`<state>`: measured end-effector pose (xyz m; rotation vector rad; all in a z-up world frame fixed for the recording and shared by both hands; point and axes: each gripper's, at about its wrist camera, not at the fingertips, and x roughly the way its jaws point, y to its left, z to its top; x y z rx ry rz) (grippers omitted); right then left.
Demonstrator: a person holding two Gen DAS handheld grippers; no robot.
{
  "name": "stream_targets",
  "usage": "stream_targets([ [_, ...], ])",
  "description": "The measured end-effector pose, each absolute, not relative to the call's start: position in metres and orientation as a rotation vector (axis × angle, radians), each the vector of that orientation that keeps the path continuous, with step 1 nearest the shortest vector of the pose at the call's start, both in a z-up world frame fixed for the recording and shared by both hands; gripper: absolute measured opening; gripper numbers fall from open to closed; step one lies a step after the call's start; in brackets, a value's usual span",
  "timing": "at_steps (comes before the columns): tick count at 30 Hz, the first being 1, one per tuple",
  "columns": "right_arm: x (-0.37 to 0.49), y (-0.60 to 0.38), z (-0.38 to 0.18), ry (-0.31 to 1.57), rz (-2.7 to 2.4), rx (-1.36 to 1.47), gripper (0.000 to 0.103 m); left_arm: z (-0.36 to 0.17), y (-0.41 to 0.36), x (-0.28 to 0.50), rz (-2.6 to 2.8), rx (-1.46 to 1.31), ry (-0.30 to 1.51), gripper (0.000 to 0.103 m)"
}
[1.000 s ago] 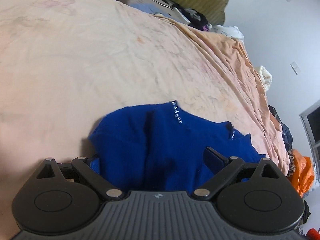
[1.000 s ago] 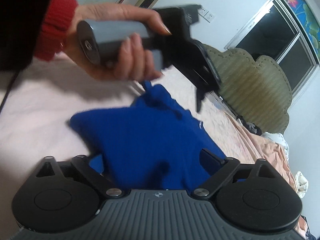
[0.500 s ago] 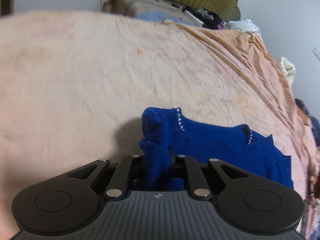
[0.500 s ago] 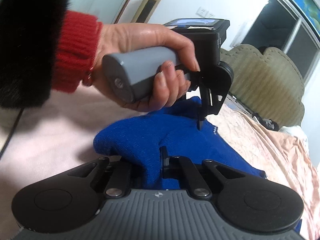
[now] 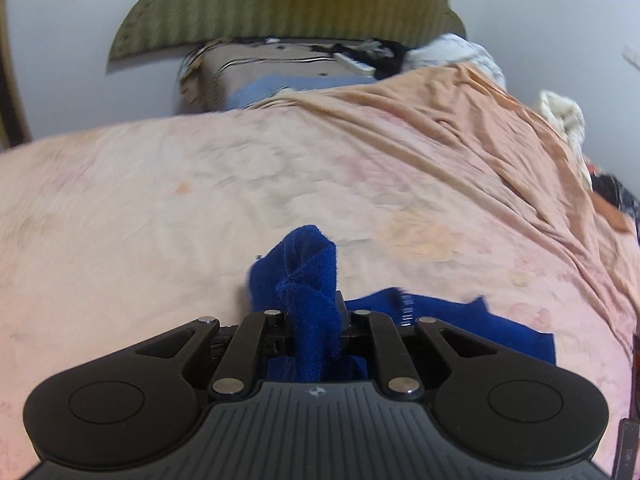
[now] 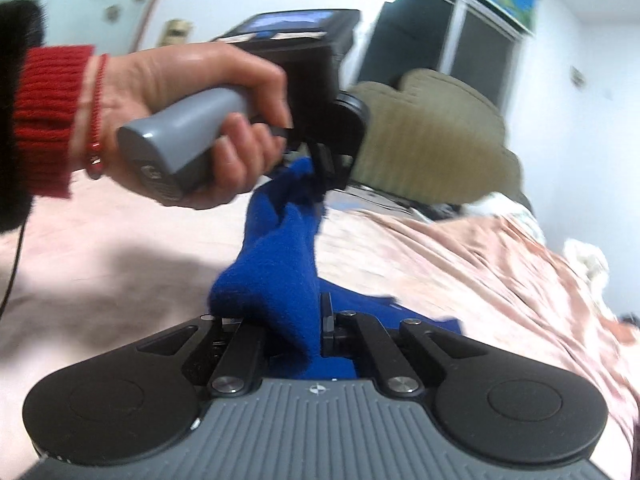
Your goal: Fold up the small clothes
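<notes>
Left gripper (image 5: 314, 320): jaws closed on a bunched edge of the blue garment (image 5: 308, 280)
Right gripper (image 6: 316, 328): jaws closed on the garment too
Garment: raised between both grippers, rest lies on the bed (image 5: 160, 200)

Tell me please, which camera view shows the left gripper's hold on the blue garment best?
The right wrist view: it shows the left gripper from outside, with blue garment hanging from it. The left wrist view shows only bunched fabric between its own fingers.
</notes>
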<state>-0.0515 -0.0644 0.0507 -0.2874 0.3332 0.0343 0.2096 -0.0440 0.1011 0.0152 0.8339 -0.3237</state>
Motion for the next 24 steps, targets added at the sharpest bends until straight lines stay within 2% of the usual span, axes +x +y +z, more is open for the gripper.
stream_targets([
  [5,-0.059,-0.121,0.045,0.334,-0.052,-0.169,0.003,0.094,-0.122,0.202,-0.371,0.120,0.827,0.012],
  [11,-0.062,-0.188,0.026,0.393,-0.119,0.043,0.004,0.051,-0.199,0.199,-0.399,0.250,0.848,0.012],
  [19,-0.068,-0.251,-0.011,0.487,-0.108,0.403,0.004,0.032,-0.247,0.185,-0.459,0.379,0.767,0.012],
  [20,-0.063,-0.257,-0.013,0.498,-0.097,0.438,0.008,0.032,-0.246,0.186,-0.468,0.368,0.770,0.013],
  [21,-0.063,-0.262,-0.016,0.514,-0.085,0.473,0.026,0.034,-0.246,0.186,-0.477,0.351,0.768,0.014],
  [23,-0.067,-0.270,-0.019,0.520,-0.079,0.536,0.028,0.042,-0.240,0.188,-0.515,0.289,0.761,0.022],
  [24,-0.067,-0.274,-0.019,0.517,-0.073,0.568,0.031,0.047,-0.238,0.187,-0.534,0.261,0.754,0.032],
])
